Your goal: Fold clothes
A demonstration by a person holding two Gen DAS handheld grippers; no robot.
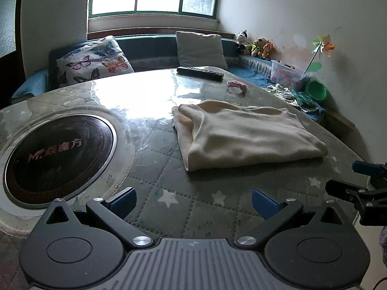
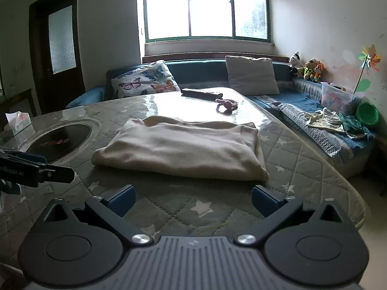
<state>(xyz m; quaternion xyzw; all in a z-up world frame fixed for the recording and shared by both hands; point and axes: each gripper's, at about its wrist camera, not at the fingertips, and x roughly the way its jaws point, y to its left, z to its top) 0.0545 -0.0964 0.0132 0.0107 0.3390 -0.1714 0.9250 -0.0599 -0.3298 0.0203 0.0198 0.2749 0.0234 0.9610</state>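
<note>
Cream garment [image 2: 179, 148] lies folded into a thick rectangle on the quilted star-print surface [image 2: 217, 207], ahead of both your grippers and touching neither. Your right gripper [image 2: 192, 198] faces it squarely, jaws spread wide and empty, the garment's near edge just beyond the fingertips. Your left gripper [image 1: 193, 201] is equally wide open and empty, but the garment [image 1: 244, 135] sits ahead and to its right, so your right hand looks the nearer one. Long axis runs crosswise to the right gripper's line of sight; the rounded fold is at the garment's left end, the looser layered edges at its right end. Judging by the tidy stack, the fold seems nearly or wholly done. Beyond the garment: a pink toy [image 2: 227, 104] and a black remote [image 2: 202, 93], well apart from it. Left of the garment, a round inset cooktop [image 1: 58, 154]. Right of the garment, off the surface, a clear plastic tub [image 2: 337, 96] holds colourful items I cannot make out.
</note>
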